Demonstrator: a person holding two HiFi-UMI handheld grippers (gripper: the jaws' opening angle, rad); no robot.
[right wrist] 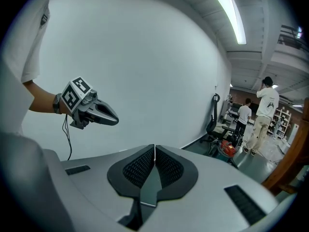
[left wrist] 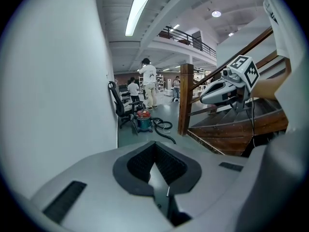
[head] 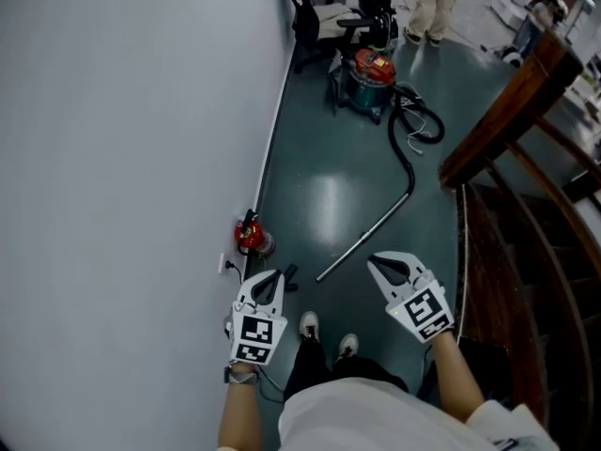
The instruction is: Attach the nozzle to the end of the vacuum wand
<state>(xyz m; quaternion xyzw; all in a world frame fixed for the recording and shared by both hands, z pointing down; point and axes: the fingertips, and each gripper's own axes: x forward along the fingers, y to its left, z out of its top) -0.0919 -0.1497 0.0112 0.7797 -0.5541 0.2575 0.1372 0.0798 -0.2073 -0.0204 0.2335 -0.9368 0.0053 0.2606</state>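
A metal vacuum wand [head: 364, 237] lies slanted on the green floor. A black hose [head: 406, 148] joins it to a red and teal vacuum canister [head: 371, 78] further back. A small dark piece [head: 289, 274] lies on the floor near the wand's near end; I cannot tell what it is. My left gripper [head: 271, 276] hangs shut and empty above the floor by the wall. My right gripper [head: 375, 260] is shut and empty, just right of the wand's near end. Neither touches the wand. The canister [left wrist: 143, 122] also shows far ahead in the left gripper view.
A white wall [head: 131, 158] runs along the left, with a red object [head: 251, 238] at its foot. A wooden staircase and railing [head: 512, 111] close off the right. An office chair [head: 315, 22] and a standing person [head: 430, 3] are at the back. My feet [head: 326, 334] are below the grippers.
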